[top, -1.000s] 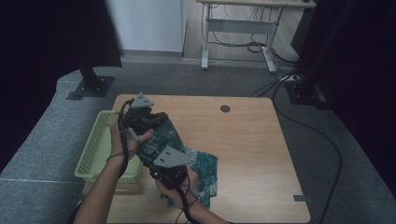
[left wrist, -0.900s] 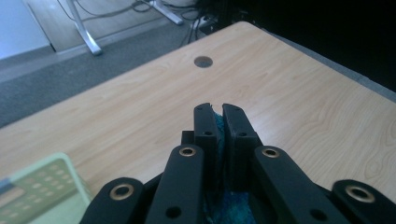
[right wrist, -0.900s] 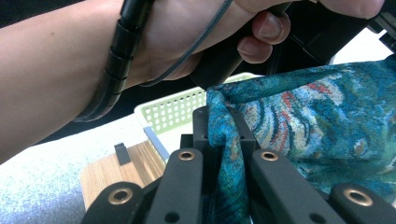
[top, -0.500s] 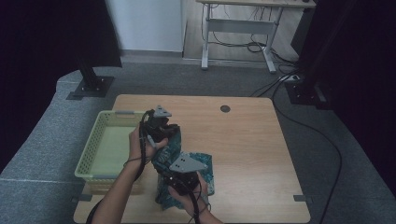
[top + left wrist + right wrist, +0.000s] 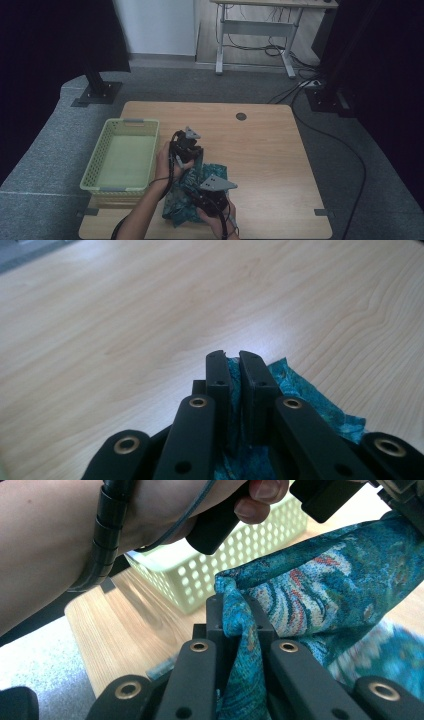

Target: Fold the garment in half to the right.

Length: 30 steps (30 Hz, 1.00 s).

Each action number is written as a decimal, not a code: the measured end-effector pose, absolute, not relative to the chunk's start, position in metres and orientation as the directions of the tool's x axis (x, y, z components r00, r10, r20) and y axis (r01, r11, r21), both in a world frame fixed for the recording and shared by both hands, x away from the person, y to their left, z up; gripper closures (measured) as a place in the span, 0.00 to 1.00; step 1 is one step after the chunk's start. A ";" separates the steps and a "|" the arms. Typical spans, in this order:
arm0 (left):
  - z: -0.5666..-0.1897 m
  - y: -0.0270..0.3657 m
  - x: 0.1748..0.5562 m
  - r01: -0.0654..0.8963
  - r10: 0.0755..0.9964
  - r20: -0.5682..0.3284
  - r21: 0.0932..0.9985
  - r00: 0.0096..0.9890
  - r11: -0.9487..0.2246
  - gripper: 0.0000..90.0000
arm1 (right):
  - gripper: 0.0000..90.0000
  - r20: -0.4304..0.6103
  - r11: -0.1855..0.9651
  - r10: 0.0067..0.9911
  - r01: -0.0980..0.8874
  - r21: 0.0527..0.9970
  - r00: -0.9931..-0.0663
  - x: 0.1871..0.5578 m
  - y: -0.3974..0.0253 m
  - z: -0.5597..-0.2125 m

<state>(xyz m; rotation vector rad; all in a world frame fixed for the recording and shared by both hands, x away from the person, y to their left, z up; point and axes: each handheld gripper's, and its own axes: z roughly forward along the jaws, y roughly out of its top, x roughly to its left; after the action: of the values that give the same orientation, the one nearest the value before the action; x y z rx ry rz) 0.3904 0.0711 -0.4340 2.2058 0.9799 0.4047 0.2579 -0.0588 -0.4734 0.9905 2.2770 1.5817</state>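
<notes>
A teal patterned cloth (image 5: 216, 170) lies bunched on the wooden table (image 5: 272, 160) near its front edge. My left gripper (image 5: 190, 150) is over the cloth's far end, and in the left gripper view (image 5: 234, 359) its jaws are shut on a fold of the cloth (image 5: 295, 390). Nearer the person, my right gripper (image 5: 211, 194) holds the other end. In the right gripper view (image 5: 235, 605) its jaws pinch a ridge of the cloth (image 5: 320, 585), which stretches up toward the left hand (image 5: 150, 505).
A pale green mesh basket (image 5: 123, 121) stands at the table's left side and appears in the right gripper view as basket (image 5: 240, 550) behind the cloth. A round cable hole (image 5: 241, 116) sits at the back. Bare wood (image 5: 150, 315) spreads to the right.
Both grippers have moved right and toward the person, carrying the cloth away from the basket. The basket's inside now shows fully.
</notes>
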 end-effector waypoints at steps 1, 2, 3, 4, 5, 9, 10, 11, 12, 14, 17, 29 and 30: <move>-0.438 0.069 0.391 0.535 0.741 0.003 0.689 0.672 -0.488 0.93 | 0.94 0.210 0.204 0.623 0.416 0.886 -0.753 0.258 -0.061 -0.475; -0.442 0.067 0.391 0.538 0.738 -0.001 0.685 0.675 -0.491 0.93 | 0.94 0.216 0.201 0.627 0.424 0.883 -0.748 0.257 -0.063 -0.478; -0.442 0.067 0.391 0.538 0.738 -0.001 0.685 0.675 -0.491 0.93 | 0.94 0.216 0.201 0.627 0.424 0.883 -0.748 0.257 -0.063 -0.478; -0.446 0.064 0.391 0.540 0.737 -0.004 0.683 0.676 -0.492 0.93 | 0.94 0.221 0.200 0.629 0.430 0.880 -0.745 0.256 -0.065 -0.481; -0.451 0.061 0.391 0.543 0.735 -0.008 0.679 0.678 -0.494 0.93 | 0.93 0.222 0.204 0.638 0.440 0.874 -0.737 0.254 -0.070 -0.486; -0.462 0.055 0.390 0.548 0.730 -0.008 0.666 0.684 -0.507 0.92 | 0.93 0.235 0.211 0.652 0.470 0.857 -0.721 0.253 -0.077 -0.496; -0.465 0.053 0.391 0.550 0.731 -0.008 0.664 0.683 -0.507 0.92 | 0.93 0.232 0.216 0.656 0.473 0.854 -0.718 0.252 -0.079 -0.499; -0.467 0.052 0.391 0.552 0.730 -0.010 0.661 0.684 -0.509 0.92 | 0.93 0.227 0.223 0.662 0.477 0.850 -0.715 0.252 -0.081 -0.502; -0.470 0.051 0.392 0.555 0.729 -0.012 0.658 0.684 -0.510 0.92 | 0.93 0.230 0.225 0.666 0.485 0.845 -0.710 0.252 -0.083 -0.504; -0.476 0.049 0.394 0.562 0.732 -0.020 0.656 0.681 -0.504 0.91 | 0.92 0.226 0.232 0.676 0.494 0.838 -0.701 0.252 -0.086 -0.509; -0.483 0.045 0.396 0.569 0.737 -0.027 0.653 0.676 -0.499 0.90 | 0.91 0.229 0.237 0.689 0.512 0.826 -0.688 0.254 -0.090 -0.516; -0.502 0.032 0.396 0.591 0.747 -0.049 0.647 0.663 -0.481 0.79 | 0.70 0.198 0.233 0.751 0.533 0.813 -0.630 0.250 -0.100 -0.529; -0.501 0.031 0.394 0.583 0.747 -0.052 0.662 0.662 -0.471 0.74 | 0.67 0.188 0.229 0.760 0.527 0.818 -0.622 0.249 -0.101 -0.529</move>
<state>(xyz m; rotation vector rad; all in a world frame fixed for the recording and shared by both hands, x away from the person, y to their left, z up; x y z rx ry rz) 0.3941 0.0315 -0.5007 2.2166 1.0237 0.3211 0.2486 -0.1014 -0.5288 1.2113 2.2526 1.3415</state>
